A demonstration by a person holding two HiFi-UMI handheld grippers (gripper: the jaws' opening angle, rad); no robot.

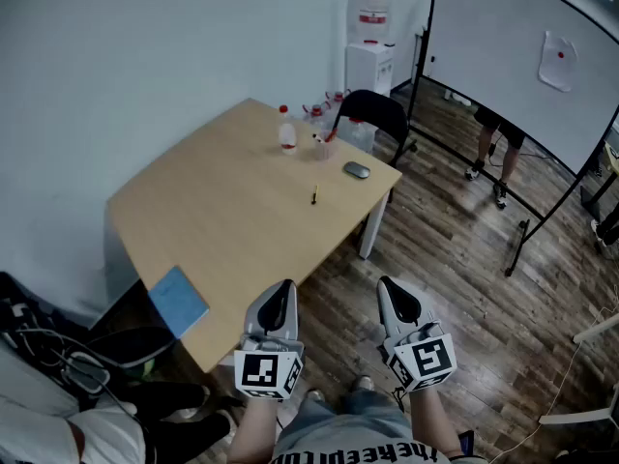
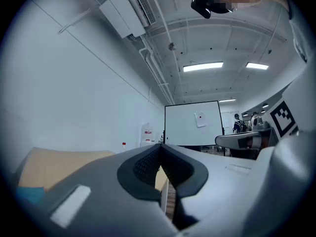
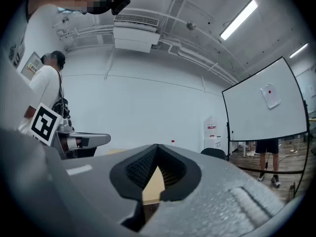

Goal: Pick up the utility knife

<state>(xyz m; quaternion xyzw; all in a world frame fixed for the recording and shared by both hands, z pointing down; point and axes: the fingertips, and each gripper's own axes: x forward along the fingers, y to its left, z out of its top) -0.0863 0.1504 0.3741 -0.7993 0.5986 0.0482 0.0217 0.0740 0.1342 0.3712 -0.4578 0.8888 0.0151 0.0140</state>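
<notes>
A light wooden rectangular tabletop is standing against a pale wall on a dark wood-plank floor. A flat blue pad is lying near its closest corner. At the far end, a clear plastic bottle with a red cap is standing upright, and a grey oval mouse-like object is resting near the right edge, well apart from the pad. A black chair is sitting just beyond that end. A white water dispenser is standing by the wall. A person's legs are showing below a large whiteboard on a black frame. Tangled cables are lying at lower left.
</notes>
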